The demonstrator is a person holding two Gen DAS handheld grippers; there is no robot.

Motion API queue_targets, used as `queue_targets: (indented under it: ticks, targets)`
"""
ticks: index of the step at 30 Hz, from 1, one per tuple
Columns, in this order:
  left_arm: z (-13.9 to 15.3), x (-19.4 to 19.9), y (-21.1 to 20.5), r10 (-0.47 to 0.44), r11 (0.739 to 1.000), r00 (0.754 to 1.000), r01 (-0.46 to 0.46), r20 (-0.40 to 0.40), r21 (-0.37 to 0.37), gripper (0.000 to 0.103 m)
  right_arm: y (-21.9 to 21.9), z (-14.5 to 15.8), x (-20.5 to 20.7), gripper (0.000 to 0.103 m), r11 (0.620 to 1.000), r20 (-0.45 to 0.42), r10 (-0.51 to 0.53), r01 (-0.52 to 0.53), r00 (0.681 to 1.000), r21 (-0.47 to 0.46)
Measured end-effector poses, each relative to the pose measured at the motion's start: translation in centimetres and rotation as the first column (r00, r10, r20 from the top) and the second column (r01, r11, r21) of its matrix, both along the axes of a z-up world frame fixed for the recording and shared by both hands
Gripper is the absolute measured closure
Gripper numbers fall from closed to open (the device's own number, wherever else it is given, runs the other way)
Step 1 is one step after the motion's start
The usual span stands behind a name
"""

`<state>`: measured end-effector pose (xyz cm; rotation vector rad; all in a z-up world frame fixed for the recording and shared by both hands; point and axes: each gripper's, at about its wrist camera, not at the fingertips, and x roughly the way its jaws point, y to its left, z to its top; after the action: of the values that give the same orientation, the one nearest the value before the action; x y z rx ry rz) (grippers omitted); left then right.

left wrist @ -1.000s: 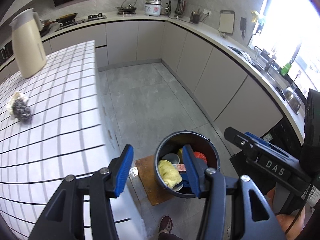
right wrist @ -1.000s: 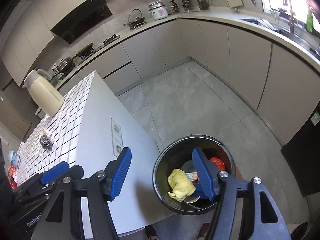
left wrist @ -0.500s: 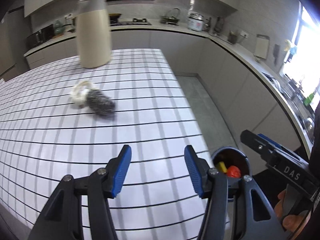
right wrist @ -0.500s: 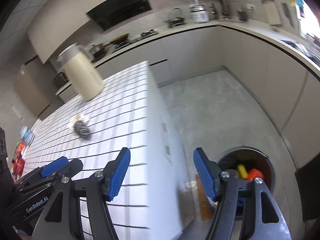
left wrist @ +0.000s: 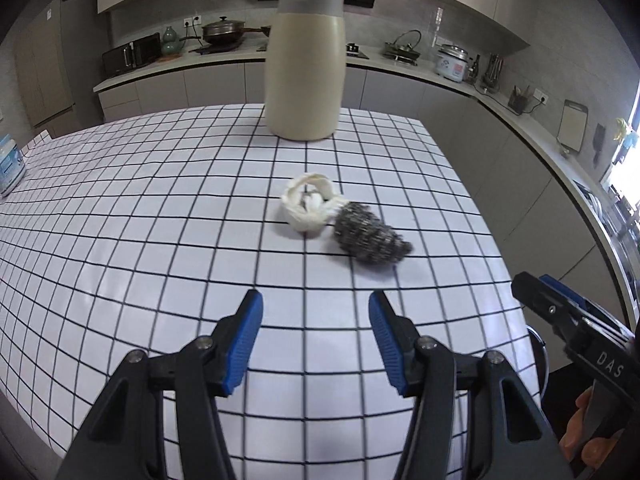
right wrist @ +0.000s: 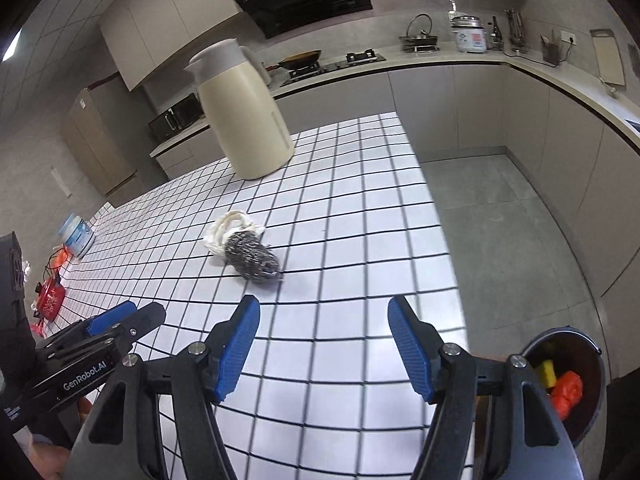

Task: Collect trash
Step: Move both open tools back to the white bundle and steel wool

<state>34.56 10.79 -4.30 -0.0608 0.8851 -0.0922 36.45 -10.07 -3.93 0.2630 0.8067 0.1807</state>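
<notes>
Left wrist view shows my left hand-held gripper (left wrist: pixel 315 338) hovering over the white grid-patterned desk (left wrist: pixel 140 220), its blue pads parted about halfway with nothing between them. Ahead of it lie a steel wool scrubber (left wrist: pixel 370 238) and a crumpled white wad (left wrist: pixel 308 208), touching each other, with the wad on the far left side of the scrubber. Behind them a tall cream jug (left wrist: pixel 306 64) stands upright near the desk's far edge. My right hand-held gripper (right wrist: pixel 323 344) is likewise spread partway and empty, with the scrubber just beyond its left pad. Down on the floor at the right, past the desk's edge, sits the dark trash bin (right wrist: pixel 592 360) holding yellow and orange scraps.
</notes>
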Motion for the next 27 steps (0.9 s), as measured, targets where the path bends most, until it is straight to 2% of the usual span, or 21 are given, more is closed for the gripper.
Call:
queue_targets:
  ticks: [11,27]
  targets:
    - [-1.0,3.7,3.0,-0.034,0.999,0.999,0.035,-0.017,0.005,0.046,6.5,-1.1,4.6,0.031,0.999,-0.013,0.035,-0.035,0.999,-0.036]
    - [-2.3,7.0,4.1,-0.064,0.998,0.997,0.065,-0.04,0.012,0.046,9.3,-4.2,10.9,0.03,0.997,-0.072,0.03,-0.035,0.997,-0.071]
